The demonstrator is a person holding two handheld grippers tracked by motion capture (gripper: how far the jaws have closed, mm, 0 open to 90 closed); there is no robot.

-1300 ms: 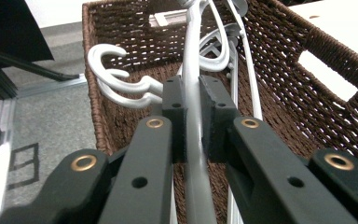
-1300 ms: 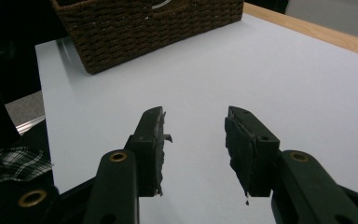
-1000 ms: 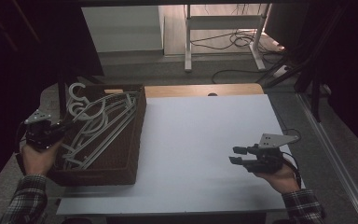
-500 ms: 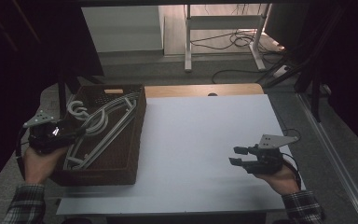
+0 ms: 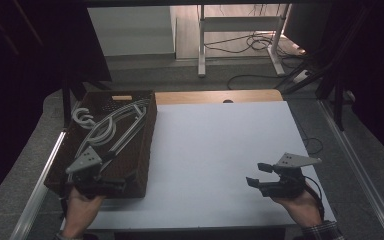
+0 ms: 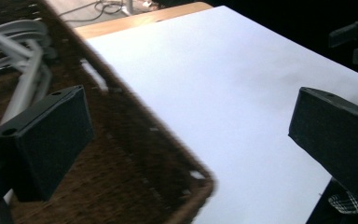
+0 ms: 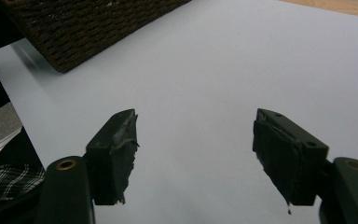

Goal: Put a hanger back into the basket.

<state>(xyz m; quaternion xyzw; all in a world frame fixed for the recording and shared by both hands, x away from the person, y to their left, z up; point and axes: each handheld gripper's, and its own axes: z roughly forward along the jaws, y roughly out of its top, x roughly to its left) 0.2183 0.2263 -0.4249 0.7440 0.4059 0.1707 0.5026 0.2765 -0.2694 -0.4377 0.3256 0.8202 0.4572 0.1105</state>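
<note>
- The landmark here is the woven basket (image 5: 142, 150) at the left edge of the white table top (image 5: 220, 150). The grey hangers (image 5: 107, 132) lie piled inside it, hooks toward its far end, arms all crossed over each other.
- The left gripper (image 5: 117, 184) sits over the basket's near end with its jaws spread wide and nothing between them. In the left gripper view one pad hangs over the basket floor and the other is out past the rim (image 6: 200, 179) over the table. If it closes like that, I reckon it pinches the wicker wall instead of a hanger, and could drag or tip the whole basket.
- Even with a cleaner reach, the hangers look tangled. Grabbing one arm probably lifts two or three, or a hook catches the rim and pops loose halfway out.
- The right gripper (image 5: 256, 175) is well to the right of the basket, low over bare table, jaws also released and empty. It's too far off to steady the basket if it slides, so any tug from the left side goes unchecked.
</note>
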